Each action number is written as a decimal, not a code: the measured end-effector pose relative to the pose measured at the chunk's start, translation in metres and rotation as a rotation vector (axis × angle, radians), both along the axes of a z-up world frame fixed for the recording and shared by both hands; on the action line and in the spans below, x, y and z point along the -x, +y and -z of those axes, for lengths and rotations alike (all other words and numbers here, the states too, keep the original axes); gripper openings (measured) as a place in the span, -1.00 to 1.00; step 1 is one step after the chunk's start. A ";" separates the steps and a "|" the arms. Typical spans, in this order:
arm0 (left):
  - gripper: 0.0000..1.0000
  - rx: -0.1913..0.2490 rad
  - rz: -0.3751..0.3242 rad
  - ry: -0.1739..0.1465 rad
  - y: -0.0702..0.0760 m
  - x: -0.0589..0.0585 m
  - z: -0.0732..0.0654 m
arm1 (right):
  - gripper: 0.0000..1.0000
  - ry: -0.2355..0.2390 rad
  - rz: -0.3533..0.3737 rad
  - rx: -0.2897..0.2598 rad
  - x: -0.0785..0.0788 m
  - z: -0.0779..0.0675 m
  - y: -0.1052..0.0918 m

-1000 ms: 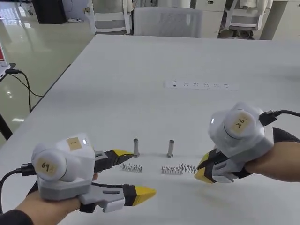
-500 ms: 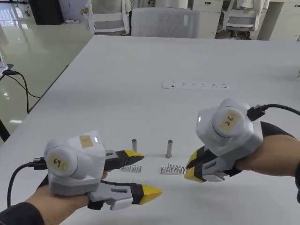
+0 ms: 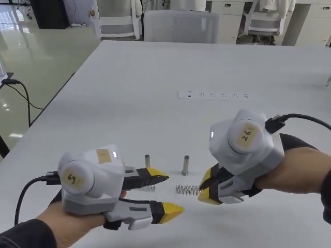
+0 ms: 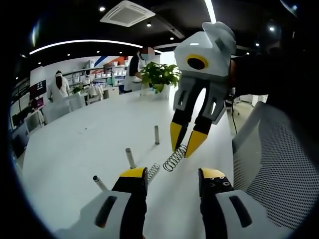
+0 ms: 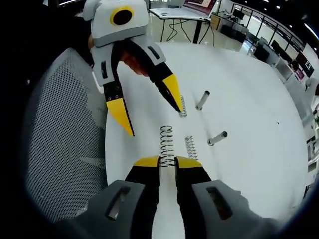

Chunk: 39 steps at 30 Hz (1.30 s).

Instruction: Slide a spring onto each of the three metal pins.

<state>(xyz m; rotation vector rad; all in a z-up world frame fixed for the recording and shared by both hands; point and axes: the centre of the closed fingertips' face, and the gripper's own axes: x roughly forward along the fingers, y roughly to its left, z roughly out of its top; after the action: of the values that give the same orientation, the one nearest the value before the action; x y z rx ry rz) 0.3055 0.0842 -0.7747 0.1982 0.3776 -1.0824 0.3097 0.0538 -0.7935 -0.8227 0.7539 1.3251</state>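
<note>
Yellow-tipped right gripper [image 5: 168, 162] tilted down, pinching spring [image 5: 166, 142]; left gripper [image 4: 172, 174] level, fingers apart.

Right hand-held gripper [image 5: 167, 160] clamps spring [image 5: 167, 142] end (metal pin [image 5: 218, 138] nearby).

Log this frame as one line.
right gripper: shut on spring | left gripper: open, empty | pins: three, upright, bare | other springs: two, on table

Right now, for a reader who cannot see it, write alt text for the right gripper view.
The right gripper pinches one end of a spring over a white table. Facing it, the left gripper hangs open. Two more springs and two pins sit nearby.
</note>
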 end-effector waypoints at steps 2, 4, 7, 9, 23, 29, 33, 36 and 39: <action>-0.26 -0.003 0.012 -0.002 -0.002 0.001 0.001 | -0.74 0.000 -0.010 0.002 0.002 0.000 0.001; -0.31 -0.004 0.024 -0.004 -0.005 0.003 0.001 | -0.74 0.002 -0.019 0.001 0.004 0.000 0.002; -0.37 -0.007 0.036 -0.006 -0.007 0.005 0.001 | -0.74 0.002 -0.029 0.003 0.006 0.000 0.002; -0.41 -0.008 0.045 -0.008 -0.008 0.007 0.001 | -0.74 0.007 -0.041 0.000 0.008 -0.001 0.003; -0.69 -0.017 0.092 -0.014 -0.014 0.016 0.003 | -0.74 0.024 -0.119 -0.003 0.021 -0.003 0.004; -0.79 -0.022 0.099 -0.021 -0.013 0.016 0.004 | -0.74 0.029 -0.132 -0.008 0.023 -0.004 0.003; -0.81 -0.032 0.111 -0.030 -0.013 0.017 0.005 | -0.74 0.037 -0.136 -0.016 0.024 -0.006 0.003; -0.81 -0.041 0.117 -0.034 -0.014 0.018 0.006 | -0.74 0.040 -0.142 -0.022 0.024 -0.008 0.003; -0.82 -0.042 0.123 -0.038 -0.014 0.019 0.006 | -0.74 0.045 -0.142 -0.025 0.025 -0.009 0.004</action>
<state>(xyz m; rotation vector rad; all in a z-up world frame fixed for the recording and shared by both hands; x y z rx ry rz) 0.2866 0.0703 -0.7805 0.2822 0.3582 -1.1906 0.2849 0.0574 -0.7847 -0.8414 0.7239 1.4812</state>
